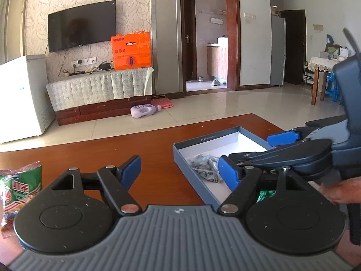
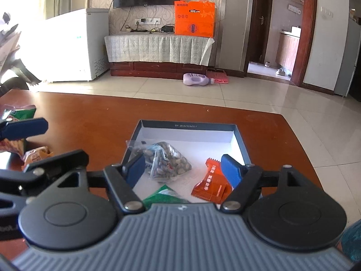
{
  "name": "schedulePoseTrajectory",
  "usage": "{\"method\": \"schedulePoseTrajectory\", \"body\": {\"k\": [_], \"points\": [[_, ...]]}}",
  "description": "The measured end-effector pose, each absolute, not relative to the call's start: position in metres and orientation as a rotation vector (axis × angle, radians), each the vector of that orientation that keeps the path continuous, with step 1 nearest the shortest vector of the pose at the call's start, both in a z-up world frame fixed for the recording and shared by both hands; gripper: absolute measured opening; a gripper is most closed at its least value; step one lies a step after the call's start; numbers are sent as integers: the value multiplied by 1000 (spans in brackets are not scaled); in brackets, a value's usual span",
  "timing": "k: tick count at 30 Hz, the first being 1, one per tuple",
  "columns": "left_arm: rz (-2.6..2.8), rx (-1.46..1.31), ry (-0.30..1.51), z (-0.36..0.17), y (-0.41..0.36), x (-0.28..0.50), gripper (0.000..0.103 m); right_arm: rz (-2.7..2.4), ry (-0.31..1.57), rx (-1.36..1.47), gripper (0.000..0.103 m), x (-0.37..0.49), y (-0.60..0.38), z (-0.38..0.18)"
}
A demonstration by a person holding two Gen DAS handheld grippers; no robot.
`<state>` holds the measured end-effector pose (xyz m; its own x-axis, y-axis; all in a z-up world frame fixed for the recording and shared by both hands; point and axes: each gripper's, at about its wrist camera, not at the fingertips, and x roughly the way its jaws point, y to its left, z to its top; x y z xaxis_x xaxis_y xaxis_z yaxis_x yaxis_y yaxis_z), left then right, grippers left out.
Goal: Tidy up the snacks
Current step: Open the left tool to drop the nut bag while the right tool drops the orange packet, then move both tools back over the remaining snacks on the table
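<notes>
right claw (image 2: 183,169) wide, nothing in it, over the shallow blue cardboard box (image 2: 189,125). inside: a crinkly clear bag of nuts (image 2: 165,160), a flat orange packet (image 2: 211,184), a green foil corner (image 2: 165,195). so three look sorted. left claw (image 1: 180,172) wide and empty above the glossy wooden table (image 1: 90,153). still loose: a puffy green snack bag (image 1: 21,187) and a small orange one (image 2: 36,154).

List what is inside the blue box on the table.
The blue box holds a clear bag of nuts, an orange packet and a green packet. The right gripper covers the near end, so anything more there is hidden.
</notes>
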<state>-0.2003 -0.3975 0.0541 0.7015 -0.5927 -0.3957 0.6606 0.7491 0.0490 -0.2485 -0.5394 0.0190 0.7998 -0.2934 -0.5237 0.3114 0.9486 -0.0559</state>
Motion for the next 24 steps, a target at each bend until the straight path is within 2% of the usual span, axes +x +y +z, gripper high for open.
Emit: {"method": "schedulePoseTrajectory", "body": {"k": [24], "points": [[-567,190,425,41,-294,-271,80,-178,502,44,76,-304,-450,43]]}}
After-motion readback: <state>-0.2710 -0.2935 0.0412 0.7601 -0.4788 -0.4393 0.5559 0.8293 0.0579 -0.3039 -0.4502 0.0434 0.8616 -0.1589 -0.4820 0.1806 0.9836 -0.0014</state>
